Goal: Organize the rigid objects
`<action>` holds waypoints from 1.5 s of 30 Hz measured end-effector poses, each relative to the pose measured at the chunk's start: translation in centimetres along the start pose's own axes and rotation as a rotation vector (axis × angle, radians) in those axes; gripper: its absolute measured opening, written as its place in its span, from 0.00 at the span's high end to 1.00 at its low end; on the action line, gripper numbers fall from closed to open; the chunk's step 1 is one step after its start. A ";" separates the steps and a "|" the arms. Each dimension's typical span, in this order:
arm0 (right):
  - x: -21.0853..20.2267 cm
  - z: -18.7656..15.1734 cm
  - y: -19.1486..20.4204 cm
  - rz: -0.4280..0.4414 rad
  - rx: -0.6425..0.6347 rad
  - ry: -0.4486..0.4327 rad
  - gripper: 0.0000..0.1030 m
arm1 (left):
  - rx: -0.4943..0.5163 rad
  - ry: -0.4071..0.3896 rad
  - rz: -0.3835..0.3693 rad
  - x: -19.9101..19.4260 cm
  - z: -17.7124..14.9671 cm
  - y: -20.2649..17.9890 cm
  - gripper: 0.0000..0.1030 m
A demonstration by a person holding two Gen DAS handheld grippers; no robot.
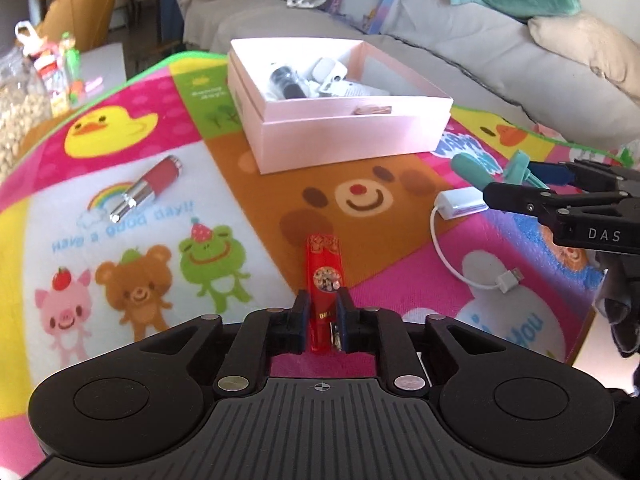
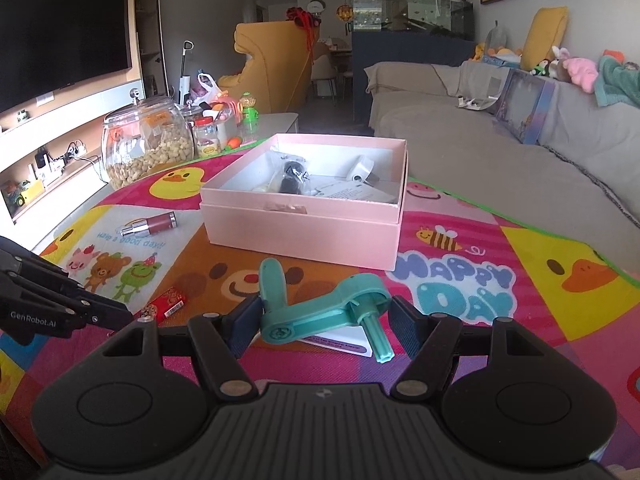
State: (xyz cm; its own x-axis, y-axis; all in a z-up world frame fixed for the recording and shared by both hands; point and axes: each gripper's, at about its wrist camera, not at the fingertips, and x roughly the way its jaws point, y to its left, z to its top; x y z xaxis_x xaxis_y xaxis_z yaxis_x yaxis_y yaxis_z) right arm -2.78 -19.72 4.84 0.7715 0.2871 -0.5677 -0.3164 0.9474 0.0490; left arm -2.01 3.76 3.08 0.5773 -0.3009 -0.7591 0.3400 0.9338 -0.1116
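Note:
My left gripper point(image 1: 322, 314) is shut on a red lighter point(image 1: 323, 264) that points away over the colourful play mat; it also shows in the right wrist view point(image 2: 168, 302). My right gripper point(image 2: 324, 322) is open, its fingers on either side of a teal crank handle point(image 2: 320, 308) that rests on the mat, partly over a white adapter point(image 2: 340, 342). The crank handle also shows in the left wrist view point(image 1: 476, 168). An open pink box point(image 1: 340, 120) point(image 2: 304, 220) holds several small items. A red lipstick point(image 1: 148, 186) point(image 2: 150, 223) lies left of the box.
A white cable adapter point(image 1: 460, 204) with its USB plug lies on the mat beside the right gripper. A big glass jar point(image 2: 146, 144) and small bottles stand at the far left. A grey sofa point(image 2: 500, 140) with toys and a purple box runs behind.

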 end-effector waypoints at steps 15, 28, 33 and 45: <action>-0.1 -0.4 0.9 -0.016 -0.054 -0.011 0.38 | -0.010 -0.102 0.018 -0.4 -1.9 0.3 0.74; 0.6 -3.4 1.2 -0.070 -0.173 0.073 0.27 | -0.081 -0.246 -0.058 -4.9 -0.7 3.0 0.74; 1.5 -3.4 0.7 -0.048 -0.159 0.088 0.27 | -0.131 -0.299 -0.127 -6.4 0.3 4.1 0.74; -1.7 -0.5 0.9 0.013 -0.125 -0.033 0.37 | 0.014 -0.322 -0.087 -6.7 2.2 2.1 0.74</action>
State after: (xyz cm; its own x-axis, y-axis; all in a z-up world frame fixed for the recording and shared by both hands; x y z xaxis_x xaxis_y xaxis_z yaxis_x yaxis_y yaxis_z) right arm -4.58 -19.43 5.45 0.7838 0.3055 -0.5407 -0.3910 0.9191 -0.0476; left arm -3.54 7.30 9.30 0.7499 -0.4272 -0.5052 0.4072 0.8998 -0.1564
